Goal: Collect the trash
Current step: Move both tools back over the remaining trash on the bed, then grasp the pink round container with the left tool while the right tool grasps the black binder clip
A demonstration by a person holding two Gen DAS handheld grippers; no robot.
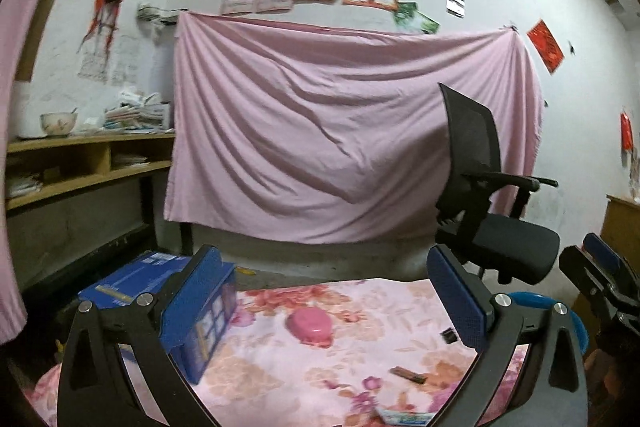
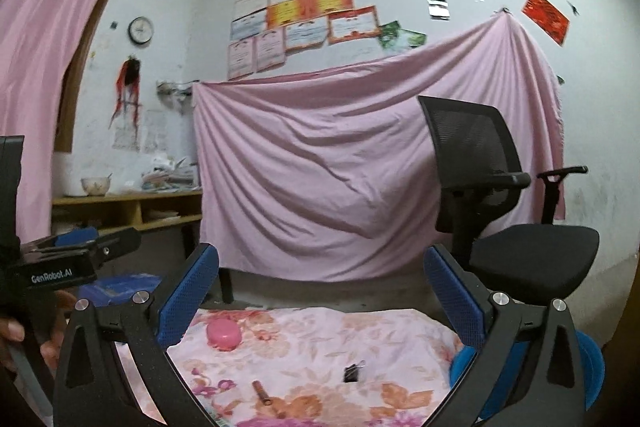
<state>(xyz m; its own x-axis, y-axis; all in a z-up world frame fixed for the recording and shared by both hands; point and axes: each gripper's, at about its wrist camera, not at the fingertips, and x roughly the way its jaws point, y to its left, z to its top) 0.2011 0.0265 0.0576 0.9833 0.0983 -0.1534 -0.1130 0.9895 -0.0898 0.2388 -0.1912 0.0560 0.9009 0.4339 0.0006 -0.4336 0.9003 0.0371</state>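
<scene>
Nothing picked up yet: both the left gripper (image 1: 324, 291) and right gripper (image 2: 320, 291) hover spread wide and empty above the floral table (image 2: 320, 331). The brown scrap (image 2: 266, 397) and black clip (image 2: 351, 373) lie near, so next is dropping onto one, with the blue bin (image 2: 588, 359) off right

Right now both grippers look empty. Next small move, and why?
Probably lower the right gripper toward the small black clip on the floral cloth. Both the right and the left gripper are open, hold nothing and hover above the cloth. The clip lies loose between the right fingers in its view, near the blue bin.
</scene>
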